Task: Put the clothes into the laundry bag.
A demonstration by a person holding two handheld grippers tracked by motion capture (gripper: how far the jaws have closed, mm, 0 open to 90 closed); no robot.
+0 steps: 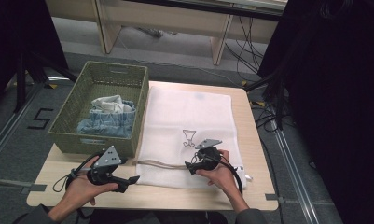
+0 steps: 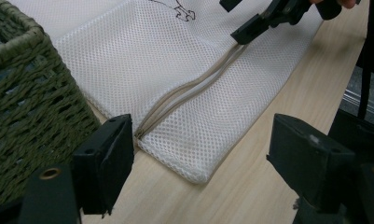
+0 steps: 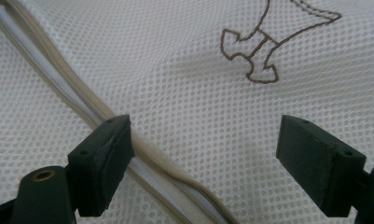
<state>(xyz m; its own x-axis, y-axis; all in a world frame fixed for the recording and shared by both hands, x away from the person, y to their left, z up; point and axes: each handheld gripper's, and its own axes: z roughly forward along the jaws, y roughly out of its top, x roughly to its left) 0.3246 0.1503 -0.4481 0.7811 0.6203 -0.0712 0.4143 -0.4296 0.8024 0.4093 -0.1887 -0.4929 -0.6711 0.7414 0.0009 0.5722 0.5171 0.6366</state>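
While the white mesh laundry bag [image 1: 187, 133] lies flat across the middle and right of the counter [image 1: 257, 140], its beige zipper [image 2: 194, 86] runs along the near edge, within easy reach of both hands. Hovering just above the mesh, the right gripper [image 1: 192, 165] has its jaws spread wide with nothing between them, and its own view shows one jaw right over the zipper, probably lining up to pinch the track or hunt for the pull. At the near left corner of the counter, the left gripper [image 1: 128, 181] waits with jaws open and empty, pointing at the zipper's end beside the green woven basket [image 1: 72, 116]. Folded clothes [image 1: 107, 116] sit in that basket, likely destined for the bag once it opens.
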